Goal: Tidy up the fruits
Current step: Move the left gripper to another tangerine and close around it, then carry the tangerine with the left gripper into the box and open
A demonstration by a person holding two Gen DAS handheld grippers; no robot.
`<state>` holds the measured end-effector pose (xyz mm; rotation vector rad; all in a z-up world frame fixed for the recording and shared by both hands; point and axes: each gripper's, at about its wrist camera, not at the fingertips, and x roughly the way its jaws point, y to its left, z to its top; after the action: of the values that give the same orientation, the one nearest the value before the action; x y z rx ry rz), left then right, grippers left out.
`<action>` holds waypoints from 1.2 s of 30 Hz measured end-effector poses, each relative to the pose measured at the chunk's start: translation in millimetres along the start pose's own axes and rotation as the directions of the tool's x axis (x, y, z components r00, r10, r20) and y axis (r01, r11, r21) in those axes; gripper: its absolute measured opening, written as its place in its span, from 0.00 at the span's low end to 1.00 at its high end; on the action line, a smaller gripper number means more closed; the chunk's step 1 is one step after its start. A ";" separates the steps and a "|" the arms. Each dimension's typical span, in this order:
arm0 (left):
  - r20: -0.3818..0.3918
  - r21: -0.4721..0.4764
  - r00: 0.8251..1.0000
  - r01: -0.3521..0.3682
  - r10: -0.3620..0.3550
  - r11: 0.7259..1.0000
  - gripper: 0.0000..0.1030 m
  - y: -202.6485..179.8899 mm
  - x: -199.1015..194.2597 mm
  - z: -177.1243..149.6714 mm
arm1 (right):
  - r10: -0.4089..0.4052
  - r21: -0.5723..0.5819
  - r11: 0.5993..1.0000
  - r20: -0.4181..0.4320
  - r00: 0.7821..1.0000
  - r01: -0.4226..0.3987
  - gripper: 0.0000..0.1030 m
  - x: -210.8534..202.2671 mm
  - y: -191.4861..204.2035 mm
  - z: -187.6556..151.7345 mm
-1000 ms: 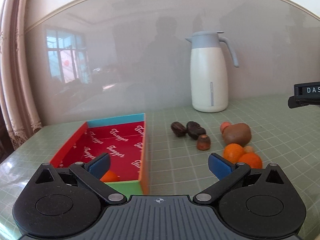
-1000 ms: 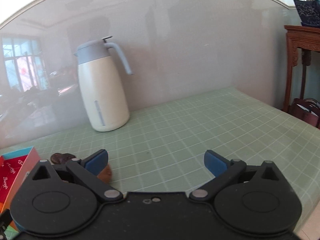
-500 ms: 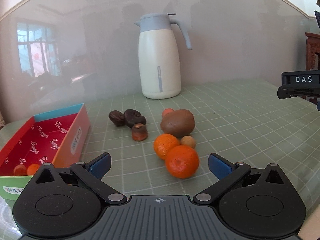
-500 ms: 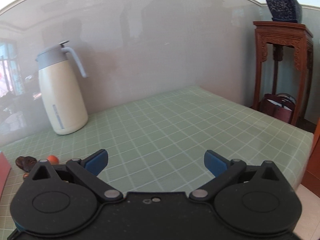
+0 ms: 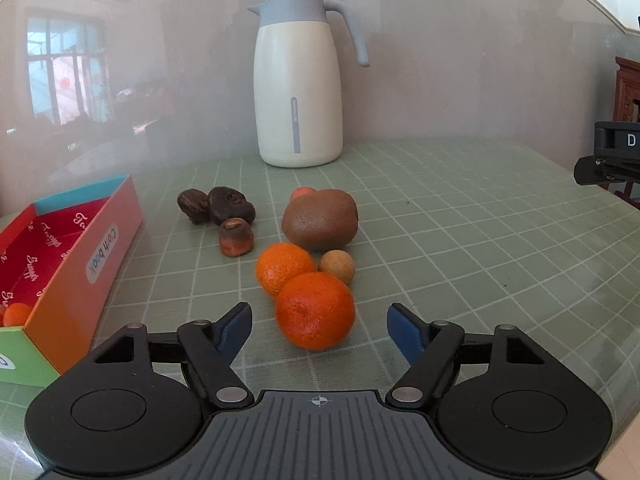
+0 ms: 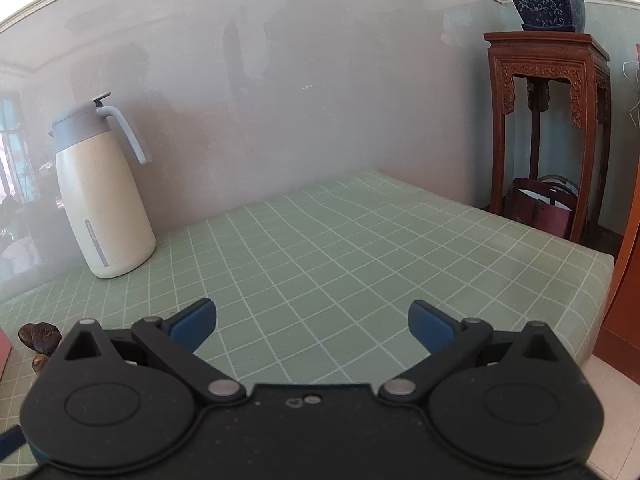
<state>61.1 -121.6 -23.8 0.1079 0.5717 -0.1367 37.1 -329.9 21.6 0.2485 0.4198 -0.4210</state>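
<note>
The left gripper (image 5: 319, 330) has its fingers apart around the nearest orange (image 5: 315, 310), mid-table, touching a second orange (image 5: 285, 267). Closing carelessly could knock both rolling away from the box (image 5: 76, 264) at the left edge. The right gripper (image 6: 312, 322), also spread, holds nothing.

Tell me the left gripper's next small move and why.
Probably ease the left gripper forward and close on the near orange. Its jaws are open and empty, the orange sits just ahead between the fingertips, and the red box to the left already holds small orange fruit.
</note>
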 end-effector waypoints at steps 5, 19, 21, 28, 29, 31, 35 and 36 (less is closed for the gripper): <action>-0.008 -0.006 1.000 0.020 -0.020 1.000 0.50 -1.3 1.5 0.1 | 0.010 0.008 1.000 -0.004 1.000 -0.010 1.00 0.7 -2.4 -0.3; -0.009 -0.026 0.999 0.036 -0.037 0.999 0.41 1.6 2.6 -0.3 | 0.031 0.000 1.000 -0.014 0.999 -0.031 1.00 0.9 2.3 -1.5; -0.006 -0.032 0.999 0.036 -0.036 0.999 0.41 2.5 2.4 0.0 | 0.034 0.000 0.999 -0.015 0.999 -0.034 1.00 1.0 2.0 -1.4; 0.024 -0.033 0.999 0.025 -0.024 0.999 0.41 5.2 -3.2 0.9 | 0.047 0.004 0.999 -0.023 0.999 -0.047 1.00 1.7 3.7 -1.3; 0.029 -0.034 0.999 0.024 -0.023 0.999 0.41 5.9 -4.2 1.1 | 0.049 0.001 0.999 -0.024 0.999 -0.049 1.00 1.7 4.9 -1.5; 0.041 -0.035 0.999 0.021 -0.019 0.999 0.41 7.7 -6.5 1.6 | 0.053 -0.003 0.999 -0.028 0.998 -0.054 1.00 1.9 6.9 -1.9; 0.059 -0.047 0.998 0.012 -0.009 0.999 0.41 13.3 -11.3 2.8 | 0.060 -0.010 0.998 -0.027 0.998 -0.060 1.00 1.0 10.6 -2.2; 0.062 -0.051 0.998 0.010 -0.007 0.999 0.41 15.1 -12.3 3.1 | 0.062 -0.010 0.998 -0.027 0.998 -0.062 1.00 0.9 11.1 -2.3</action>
<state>54.9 -105.9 -13.5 0.0515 0.5135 -0.1335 42.0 -319.6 20.8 0.2566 0.4392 -0.3551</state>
